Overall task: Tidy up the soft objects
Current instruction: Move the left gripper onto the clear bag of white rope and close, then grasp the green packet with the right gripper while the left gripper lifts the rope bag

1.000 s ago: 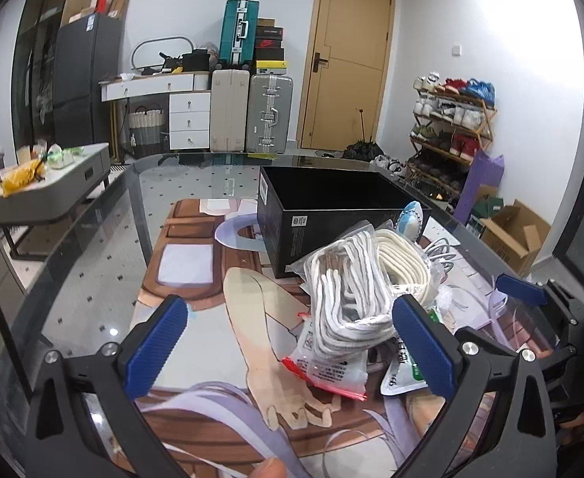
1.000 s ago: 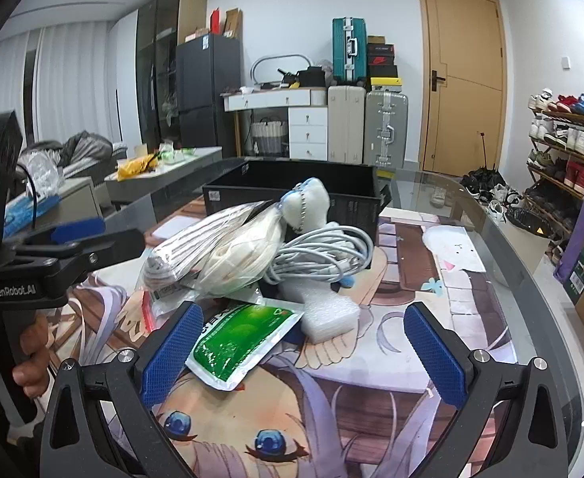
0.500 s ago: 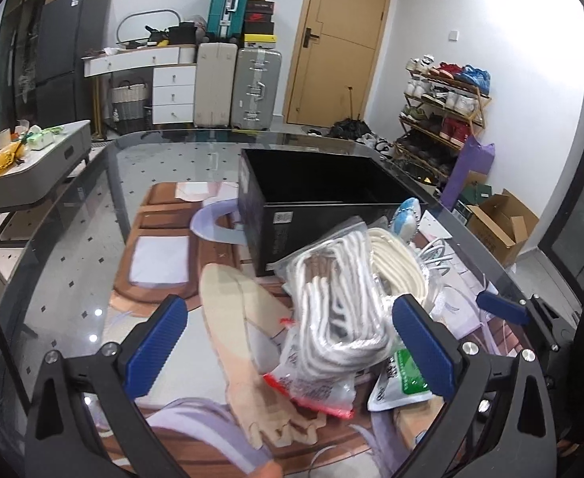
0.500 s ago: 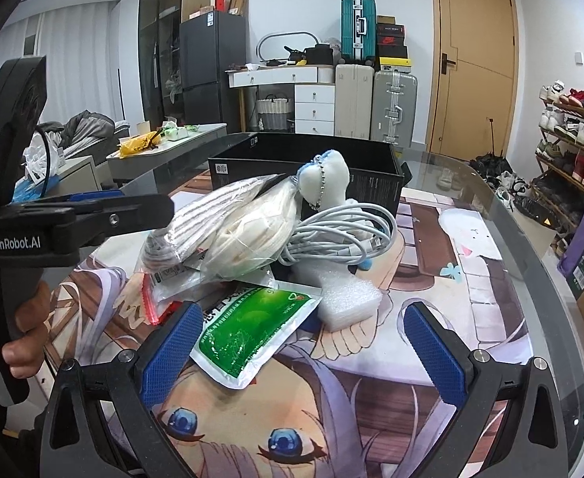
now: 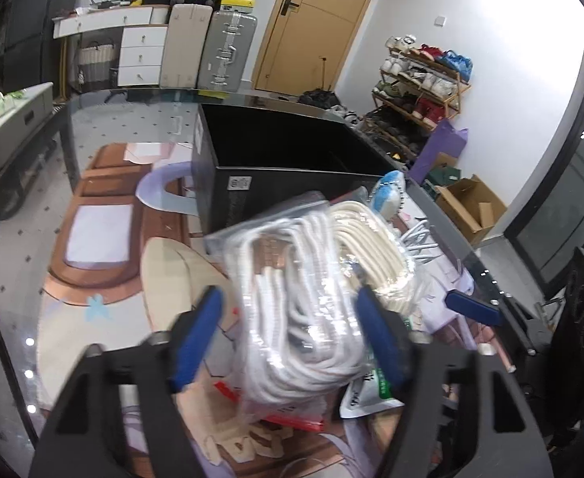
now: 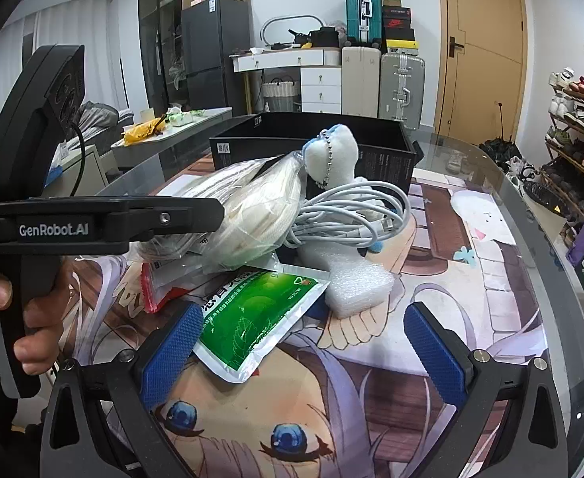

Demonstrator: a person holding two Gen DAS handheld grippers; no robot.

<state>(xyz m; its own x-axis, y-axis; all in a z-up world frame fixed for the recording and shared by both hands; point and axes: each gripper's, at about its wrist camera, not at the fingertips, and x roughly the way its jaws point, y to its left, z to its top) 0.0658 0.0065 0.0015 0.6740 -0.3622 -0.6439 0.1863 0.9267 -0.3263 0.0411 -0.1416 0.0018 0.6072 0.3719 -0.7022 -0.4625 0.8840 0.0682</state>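
A pile of soft things lies on the table in front of a black box [image 5: 276,151]. My left gripper [image 5: 292,338] has its blue pads on either side of a clear bag of white rope [image 5: 296,302], narrowed around it; contact is blurred. Beside it lies a bag of cream rope [image 5: 375,247]. In the right wrist view the left gripper reaches into the pile from the left, over the cream rope bag [image 6: 252,215]. My right gripper [image 6: 308,354] is open and empty, just before a green pouch [image 6: 256,318], a white foam block [image 6: 355,283], a white cable coil [image 6: 355,215] and a small plush toy [image 6: 336,151].
The black box [image 6: 316,147] stands open behind the pile. The table is glass over a cartoon mat [image 6: 371,398]. A red-edged zip bag [image 6: 156,283] lies under the ropes. Suitcases, drawers and a shoe rack stand far behind.
My left gripper has moved forward onto the white rope bag and its jaws have narrowed around it. My right gripper has stayed open, drifting slightly nearer the pile.
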